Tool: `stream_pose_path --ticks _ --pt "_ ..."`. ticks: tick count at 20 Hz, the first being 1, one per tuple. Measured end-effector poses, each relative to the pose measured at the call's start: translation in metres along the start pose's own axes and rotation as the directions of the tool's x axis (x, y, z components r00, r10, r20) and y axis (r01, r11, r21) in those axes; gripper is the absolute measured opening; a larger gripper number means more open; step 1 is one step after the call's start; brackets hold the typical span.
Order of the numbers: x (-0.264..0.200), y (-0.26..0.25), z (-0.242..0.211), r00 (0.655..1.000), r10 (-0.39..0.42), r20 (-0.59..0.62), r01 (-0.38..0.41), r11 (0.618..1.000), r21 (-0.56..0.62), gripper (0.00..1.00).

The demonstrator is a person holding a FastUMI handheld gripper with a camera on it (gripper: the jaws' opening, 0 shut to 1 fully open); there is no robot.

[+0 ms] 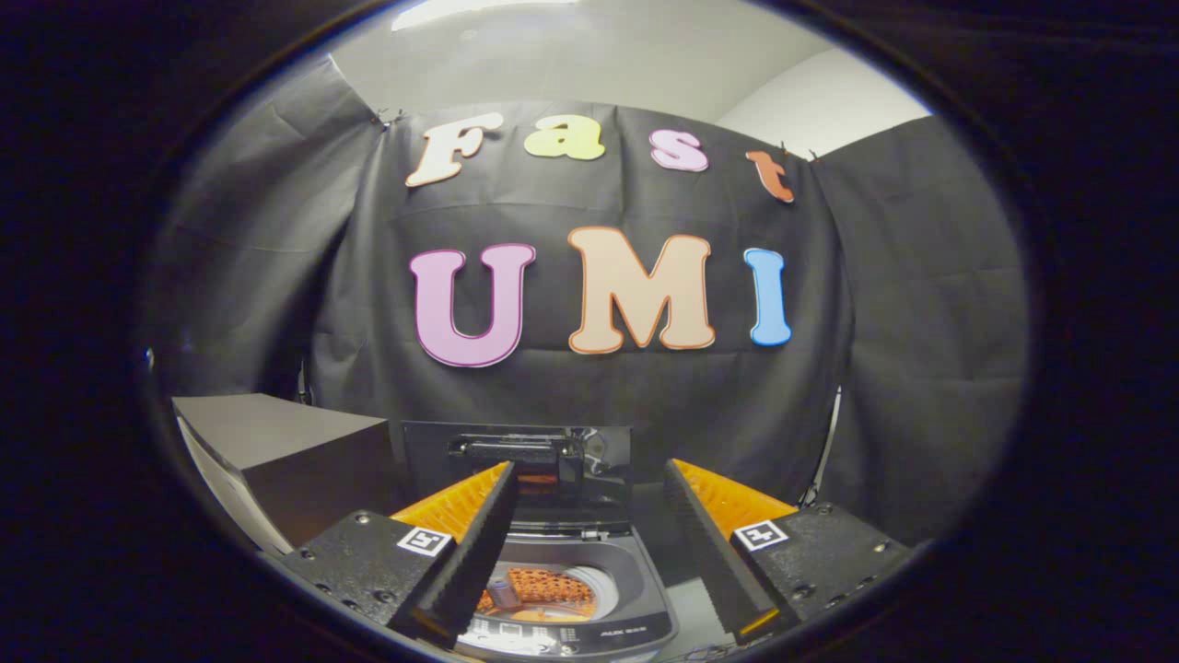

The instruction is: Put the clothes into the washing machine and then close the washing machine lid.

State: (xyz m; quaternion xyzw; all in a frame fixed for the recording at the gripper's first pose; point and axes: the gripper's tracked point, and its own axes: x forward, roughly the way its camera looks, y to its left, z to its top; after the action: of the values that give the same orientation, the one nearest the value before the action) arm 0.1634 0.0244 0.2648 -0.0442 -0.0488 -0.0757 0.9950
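Behind the washing machine (636,589) drum, lid (516,460) upright; orange clothes (548,589) inside; gripper (589,552) above, fingers spread, empty.

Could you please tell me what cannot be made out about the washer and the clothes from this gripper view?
- Washer: its front is cut off by the view's edge, and the left finger covers one side.
- Clothes in the drum: part hidden by that finger, so how many is unclear.
- Raised lid: dark and reflective, its hinge unclear.
- Control panel: too small to read.
- The gripper is open, holding nothing.
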Motion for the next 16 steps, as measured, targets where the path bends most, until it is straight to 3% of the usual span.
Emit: stream_pose_path --ticks 9,16 --pt "-0.06 -0.033 -0.035 0.997 0.031 0.064 -0.032 0.999 0.025 0.96" --pt "-0.105 -0.046 -0.079 0.997 0.045 0.064 -0.043 0.998 -0.037 0.96"
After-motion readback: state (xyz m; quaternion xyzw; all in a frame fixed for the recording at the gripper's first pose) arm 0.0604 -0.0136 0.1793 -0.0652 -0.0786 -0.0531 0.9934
